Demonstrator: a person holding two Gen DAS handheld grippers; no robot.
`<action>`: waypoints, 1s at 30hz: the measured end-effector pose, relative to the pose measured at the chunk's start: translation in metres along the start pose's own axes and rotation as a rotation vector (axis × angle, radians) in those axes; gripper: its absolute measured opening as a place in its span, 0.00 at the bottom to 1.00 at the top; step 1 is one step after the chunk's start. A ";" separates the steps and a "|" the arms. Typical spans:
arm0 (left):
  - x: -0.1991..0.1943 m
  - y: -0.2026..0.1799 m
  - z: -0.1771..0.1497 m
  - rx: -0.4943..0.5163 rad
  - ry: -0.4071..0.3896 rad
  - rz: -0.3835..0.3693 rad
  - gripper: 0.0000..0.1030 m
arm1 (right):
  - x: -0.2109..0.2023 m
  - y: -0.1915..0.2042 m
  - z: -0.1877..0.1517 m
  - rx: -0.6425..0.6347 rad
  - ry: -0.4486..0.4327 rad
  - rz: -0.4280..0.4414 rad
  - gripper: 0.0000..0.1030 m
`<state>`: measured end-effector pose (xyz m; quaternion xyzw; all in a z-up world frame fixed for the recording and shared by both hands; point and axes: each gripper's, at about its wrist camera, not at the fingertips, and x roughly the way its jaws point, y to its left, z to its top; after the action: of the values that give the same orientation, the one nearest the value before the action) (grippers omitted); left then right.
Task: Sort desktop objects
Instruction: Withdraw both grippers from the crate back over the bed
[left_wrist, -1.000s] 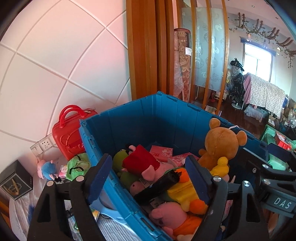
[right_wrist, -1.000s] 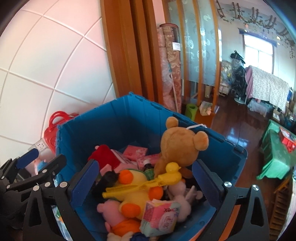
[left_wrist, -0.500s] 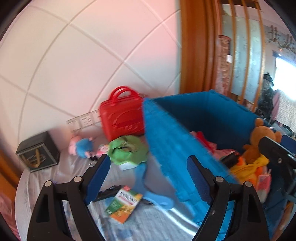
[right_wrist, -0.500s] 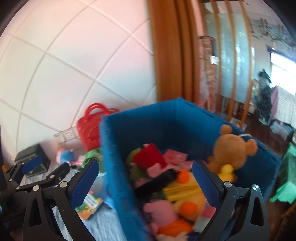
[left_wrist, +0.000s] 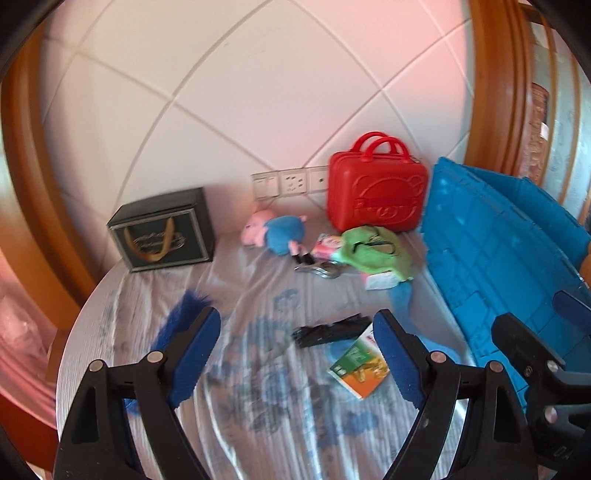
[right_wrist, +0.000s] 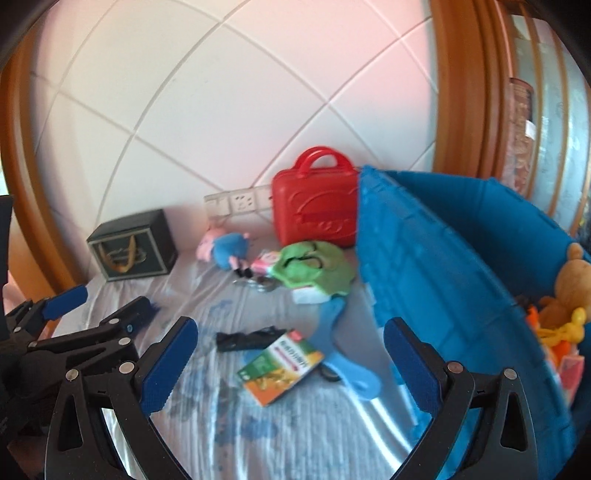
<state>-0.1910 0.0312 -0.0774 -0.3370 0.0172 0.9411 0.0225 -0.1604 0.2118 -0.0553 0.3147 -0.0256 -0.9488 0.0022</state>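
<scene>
Over the cluttered table (left_wrist: 258, 387), both grippers hang empty.
Left gripper (left_wrist: 297, 354) and right gripper (right_wrist: 290, 363) gape wide above the green-orange packet (right_wrist: 280, 371), beside the blue crate (right_wrist: 443, 258).

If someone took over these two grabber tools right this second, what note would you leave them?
Left gripper: open, empty, above the tablecloth.
Right gripper: open, empty, over the green-orange packet.
Blue crate, on the right, already holds plush toys, including a brown bear.
Not yet sorted, on the table: packet, black item, light-blue paddle, green pouch, pig plush, red case, dark box.
</scene>
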 end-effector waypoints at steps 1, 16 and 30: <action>-0.001 0.007 -0.005 -0.010 0.005 0.014 0.82 | 0.001 0.006 -0.003 -0.004 0.004 0.009 0.99; -0.035 0.071 -0.047 -0.135 0.030 0.121 0.82 | -0.030 0.061 -0.037 -0.150 -0.013 0.096 1.00; -0.068 0.135 -0.040 -0.200 -0.038 0.239 0.84 | -0.044 0.093 -0.039 -0.189 -0.026 0.078 1.00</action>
<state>-0.1201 -0.1076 -0.0629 -0.3151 -0.0373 0.9403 -0.1229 -0.1027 0.1180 -0.0555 0.2993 0.0519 -0.9503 0.0685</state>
